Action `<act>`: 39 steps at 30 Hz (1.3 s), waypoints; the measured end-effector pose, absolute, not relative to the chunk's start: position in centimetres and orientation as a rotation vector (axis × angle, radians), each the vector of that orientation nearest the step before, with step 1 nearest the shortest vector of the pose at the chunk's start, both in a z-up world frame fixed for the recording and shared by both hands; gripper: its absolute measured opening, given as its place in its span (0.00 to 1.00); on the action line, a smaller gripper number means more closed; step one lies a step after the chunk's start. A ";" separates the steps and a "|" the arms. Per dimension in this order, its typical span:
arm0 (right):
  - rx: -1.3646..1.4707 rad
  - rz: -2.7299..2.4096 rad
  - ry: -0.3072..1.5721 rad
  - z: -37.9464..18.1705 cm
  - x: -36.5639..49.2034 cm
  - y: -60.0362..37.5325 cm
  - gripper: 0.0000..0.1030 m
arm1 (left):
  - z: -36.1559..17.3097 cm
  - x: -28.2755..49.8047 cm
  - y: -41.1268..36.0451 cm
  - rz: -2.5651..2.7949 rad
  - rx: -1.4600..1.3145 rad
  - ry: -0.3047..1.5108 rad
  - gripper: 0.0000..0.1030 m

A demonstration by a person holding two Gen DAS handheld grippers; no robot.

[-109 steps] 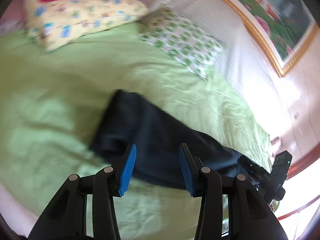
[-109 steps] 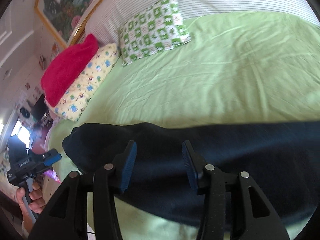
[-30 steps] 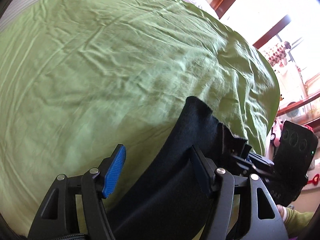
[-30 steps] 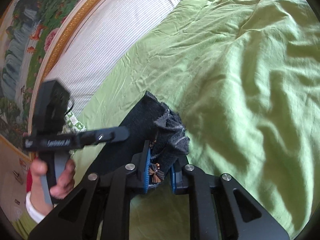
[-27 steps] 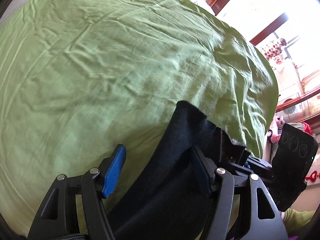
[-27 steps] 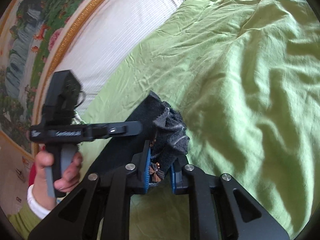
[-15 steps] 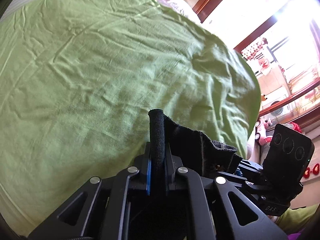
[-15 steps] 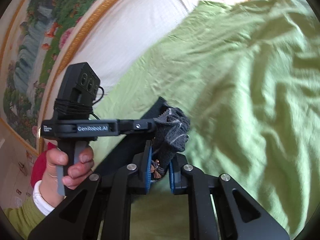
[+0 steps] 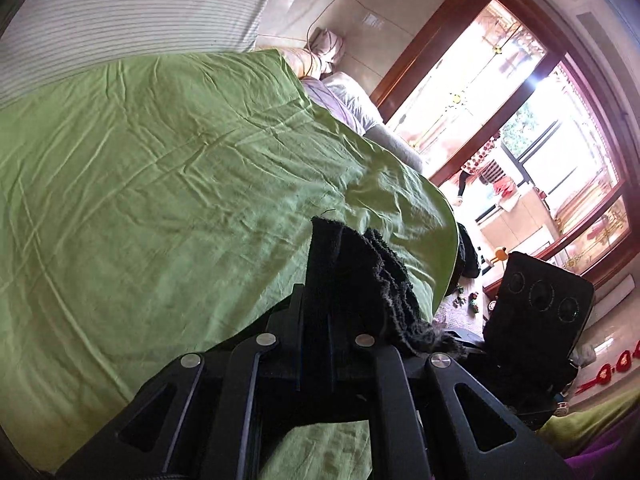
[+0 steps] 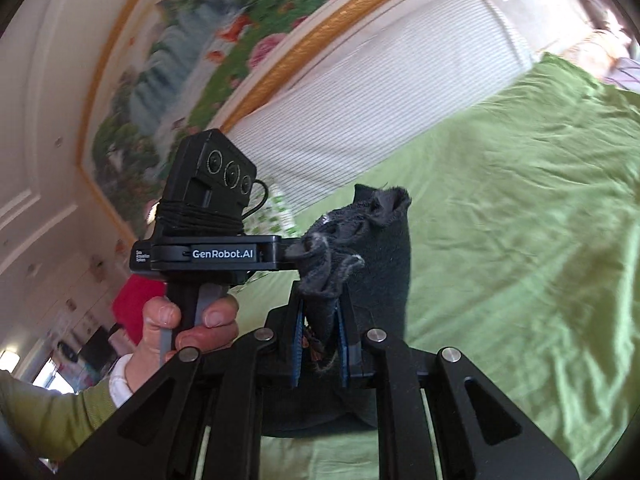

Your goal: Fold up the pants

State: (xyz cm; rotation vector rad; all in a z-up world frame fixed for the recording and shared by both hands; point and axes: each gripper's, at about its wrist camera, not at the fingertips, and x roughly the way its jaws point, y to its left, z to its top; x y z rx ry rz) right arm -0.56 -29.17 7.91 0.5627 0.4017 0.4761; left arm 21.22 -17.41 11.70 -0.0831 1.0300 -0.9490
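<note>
Here the dark pants (image 9: 352, 276) are clamped at one end by both tools. The jaws of the left gripper (image 9: 316, 312) are pressed together on a thick rolled edge of the cloth, having just been closing onto it, and those of the right gripper (image 10: 320, 320) are nipped on a bunched, frayed fold of the same end. In the right wrist view the left tool is seen just beside the right one, gripped by the person's hand (image 10: 188, 324), with the cloth spanning the short gap between the two. The gathered end stands clear of the green bedsheet (image 9: 160, 184); the rest of the garment drops below the tools and cannot be followed in either view.

The step in hand is judged to be the carrying of this end over the rest of the pants to make a fold. It would be done well if both grips were kept firm, since little cloth is held in either jaw and the bunched fold could slip from the right one. The two tools should be kept level with each other and drawn a little apart, so that the edge is pulled straight rather than left crumpled between them. The end should be raised only enough for the hanging cloth to trail smoothly across the sheet, then laid down square on the part below. Release is best delayed until the edges are seen to match.
</note>
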 end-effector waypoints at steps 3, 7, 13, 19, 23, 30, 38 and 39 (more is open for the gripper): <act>0.547 0.551 0.422 7.9 0.0 -27.0 0.15 | 11.6 19.9 -14.2 -0.915 -0.097 1.011 0.05; 0.544 0.636 0.464 7.0 0.8 -24.5 0.15 | 9.7 18.5 -9.9 -0.846 -0.165 1.026 0.04; 0.513 0.730 0.543 5.4 2.2 -20.2 0.15 | 6.3 17.2 -4.7 -0.752 -0.284 1.051 0.04; 0.488 0.760 0.659 2.4 4.0 -16.7 0.15 | 1.6 16.8 -1.2 -0.676 -0.410 1.105 0.04; 0.492 0.760 0.714 0.6 4.6 -16.0 0.17 | -0.8 16.1 -0.1 -0.641 -0.448 1.133 0.05; 0.487 0.764 0.782 -0.5 5.2 -15.7 0.39 | -2.3 15.0 1.6 -0.602 -0.517 1.140 0.10; 0.451 0.758 0.789 -0.7 4.9 -14.7 0.53 | -2.2 12.3 5.0 -0.515 -0.581 1.089 0.10; 0.455 0.755 0.787 -0.7 4.9 -14.7 0.53 | -2.2 12.1 5.2 -0.505 -0.586 1.083 0.10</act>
